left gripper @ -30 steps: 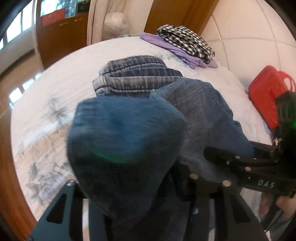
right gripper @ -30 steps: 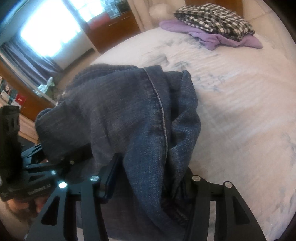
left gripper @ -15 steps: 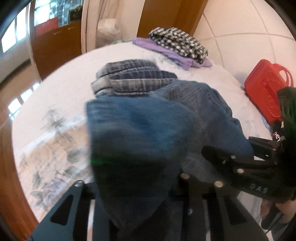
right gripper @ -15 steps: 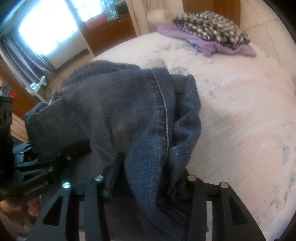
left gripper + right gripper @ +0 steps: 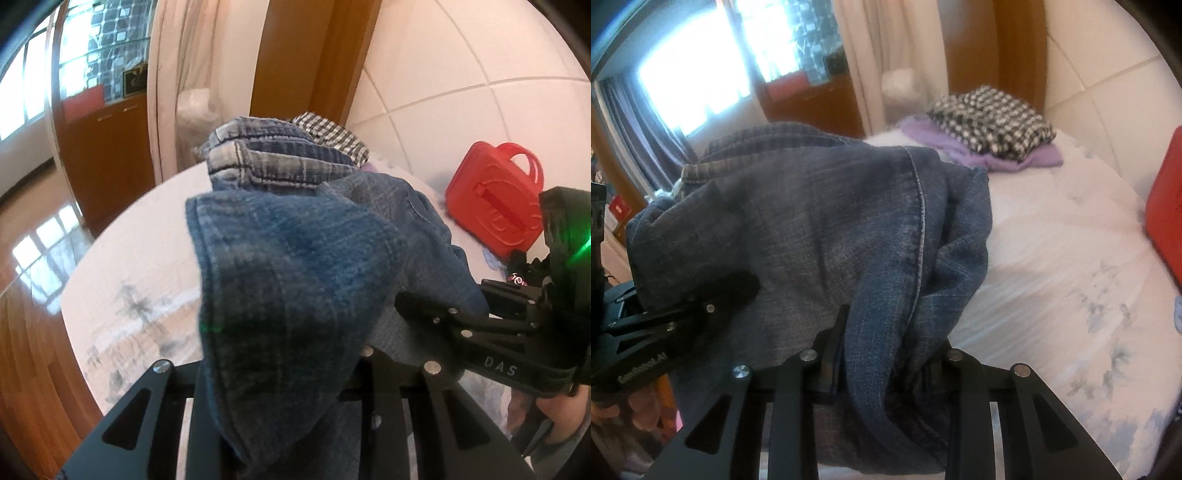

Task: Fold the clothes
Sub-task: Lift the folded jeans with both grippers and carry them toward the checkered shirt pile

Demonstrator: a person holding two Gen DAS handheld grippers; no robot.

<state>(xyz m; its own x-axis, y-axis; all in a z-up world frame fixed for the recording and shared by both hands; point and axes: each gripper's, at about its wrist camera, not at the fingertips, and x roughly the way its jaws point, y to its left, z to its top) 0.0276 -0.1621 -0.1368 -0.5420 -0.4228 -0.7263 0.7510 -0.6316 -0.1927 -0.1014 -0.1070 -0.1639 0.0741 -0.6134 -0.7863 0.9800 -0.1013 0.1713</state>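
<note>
Denim jeans (image 5: 295,280) clamped in both claws, right closing, block the checked shirt (image 5: 993,122) beyond.

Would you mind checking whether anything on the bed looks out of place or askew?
Only mildly: a red plastic case leans against the white headboard among the laundry. The checked garment sits neatly on the purple one, and the jeans are bunched only because both grippers hold them.
</note>
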